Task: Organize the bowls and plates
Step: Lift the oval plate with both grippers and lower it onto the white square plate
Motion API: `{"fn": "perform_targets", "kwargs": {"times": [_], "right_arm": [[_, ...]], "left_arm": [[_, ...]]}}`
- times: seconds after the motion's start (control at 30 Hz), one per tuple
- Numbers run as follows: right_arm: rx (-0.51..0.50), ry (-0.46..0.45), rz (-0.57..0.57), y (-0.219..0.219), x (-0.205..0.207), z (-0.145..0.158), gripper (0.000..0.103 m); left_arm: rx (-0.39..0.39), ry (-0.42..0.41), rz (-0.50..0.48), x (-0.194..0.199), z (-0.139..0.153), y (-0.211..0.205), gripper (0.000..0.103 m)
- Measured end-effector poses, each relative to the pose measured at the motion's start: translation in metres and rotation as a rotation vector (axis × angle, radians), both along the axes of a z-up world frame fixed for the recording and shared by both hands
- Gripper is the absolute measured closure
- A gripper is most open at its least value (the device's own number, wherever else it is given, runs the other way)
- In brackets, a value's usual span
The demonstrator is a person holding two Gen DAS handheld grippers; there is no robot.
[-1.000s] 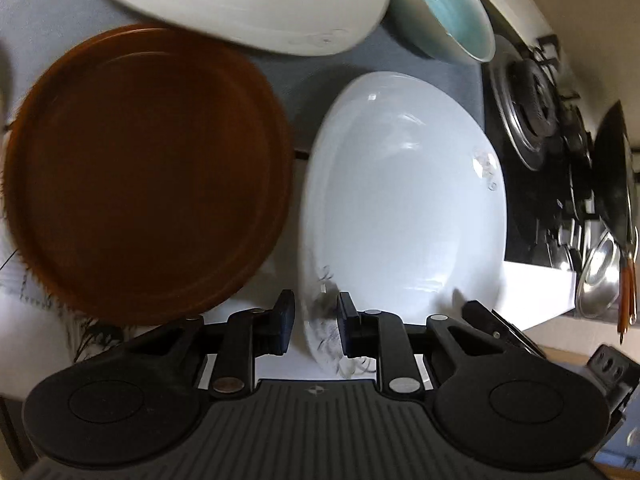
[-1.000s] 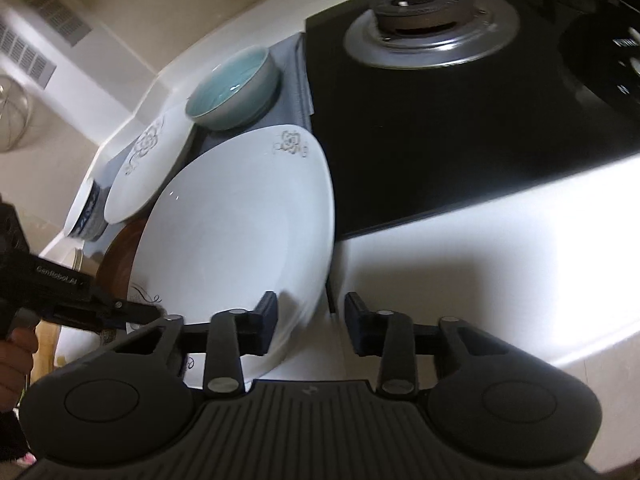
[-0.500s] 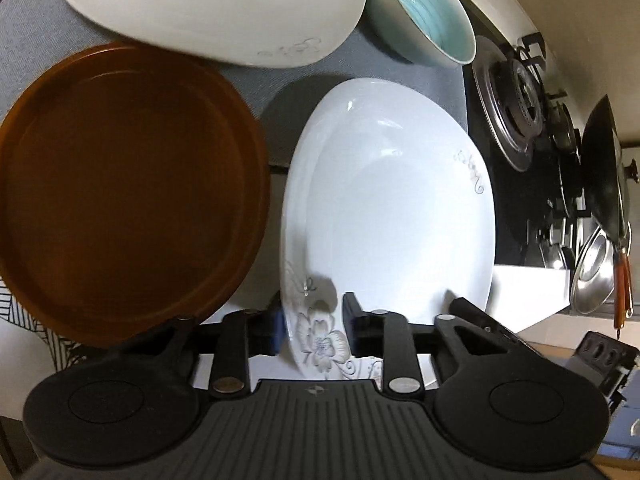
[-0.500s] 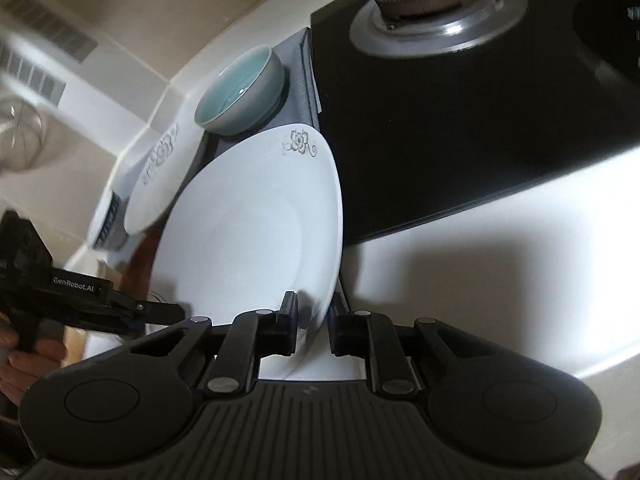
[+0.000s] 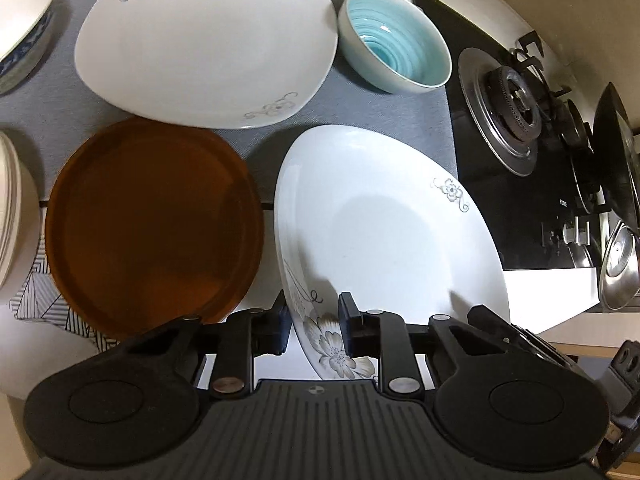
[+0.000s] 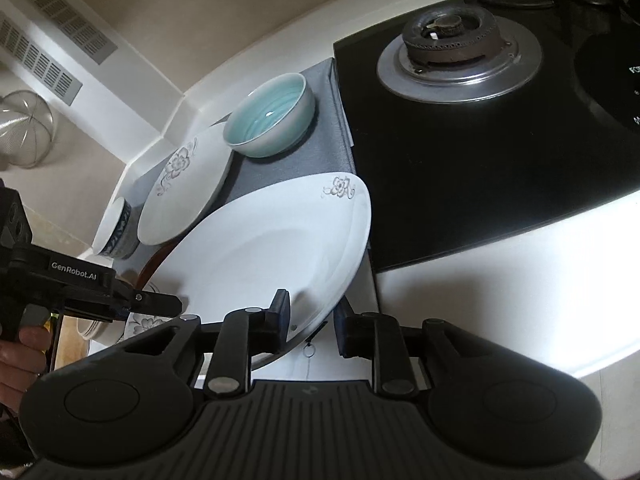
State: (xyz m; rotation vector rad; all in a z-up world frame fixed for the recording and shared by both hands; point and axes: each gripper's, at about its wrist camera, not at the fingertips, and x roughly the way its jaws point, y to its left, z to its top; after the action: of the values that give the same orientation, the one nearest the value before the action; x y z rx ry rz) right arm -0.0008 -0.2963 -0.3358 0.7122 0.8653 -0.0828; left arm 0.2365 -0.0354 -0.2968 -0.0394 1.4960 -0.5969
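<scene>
**A:** Right wrist view, and you've let go! Half a second back your right gripper [image 6: 312, 322] had its fingers [image 6: 280, 314] drawn in tight on the rim of the white rounded-square porcelain plate with grey flower prints [image 6: 272, 256]. Now they stand spread, the rim between them with a gap on either side.

**B:** So what's carrying it?

**A:** Your left gripper [image 5: 312, 320]. On its own camera the big flower sits between its fingers just as it did a moment ago, while the counter behind has pulled back and widened. My read is that it's pinching that rim and the plate is travelling with it. The near edge is raised and the far edge is low over the near right corner of the grey fabric mat [image 5: 380, 108], just beside the black glass hob [image 5: 520, 216]. Whether that far edge touches the mat, I can't tell.

**B:** And for the job?

**A:** The two-handed steadying looks over, so it's the left gripper's plate now. A matching white flowered plate [image 5: 208, 44] lies along the mat's far edge. The turquoise ribbed ceramic bowl [image 5: 394, 44] is at the far right corner and the round brown plate [image 5: 152, 224] is by the near left edge. The likeliest home is on top of the matching one.

**B:** Any risk?

**A:** It's a one-sided pinch on a glazed rim. Draw the right gripper clear before you swing, or the rim may clip a finger.
</scene>
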Motion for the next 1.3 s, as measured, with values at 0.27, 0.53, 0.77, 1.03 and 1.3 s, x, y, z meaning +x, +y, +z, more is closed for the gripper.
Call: {"fn": "perform_targets", "kwargs": {"times": [0.27, 0.53, 0.77, 1.03, 1.3], "right_arm": [[-0.004, -0.015, -0.042, 0.015, -0.008, 0.015, 0.075], [-0.031, -0.023, -0.054, 0.024, -0.011, 0.026, 0.075], [-0.032, -0.023, -0.088, 0.030, -0.015, 0.027, 0.075], [-0.067, -0.042, -0.076, 0.046, -0.009, 0.045, 0.074], [-0.091, -0.070, -0.040, 0.059, 0.018, 0.065, 0.073]], "left_arm": [[-0.006, 0.043, 0.011, 0.008, -0.007, -0.003, 0.075], [-0.038, -0.024, -0.058, 0.007, 0.007, 0.000, 0.076], [-0.058, -0.015, -0.066, 0.009, 0.005, 0.008, 0.077], [-0.074, -0.036, -0.054, 0.013, 0.021, 0.020, 0.077], [-0.090, -0.111, -0.036, 0.027, 0.046, 0.037, 0.077]]}}
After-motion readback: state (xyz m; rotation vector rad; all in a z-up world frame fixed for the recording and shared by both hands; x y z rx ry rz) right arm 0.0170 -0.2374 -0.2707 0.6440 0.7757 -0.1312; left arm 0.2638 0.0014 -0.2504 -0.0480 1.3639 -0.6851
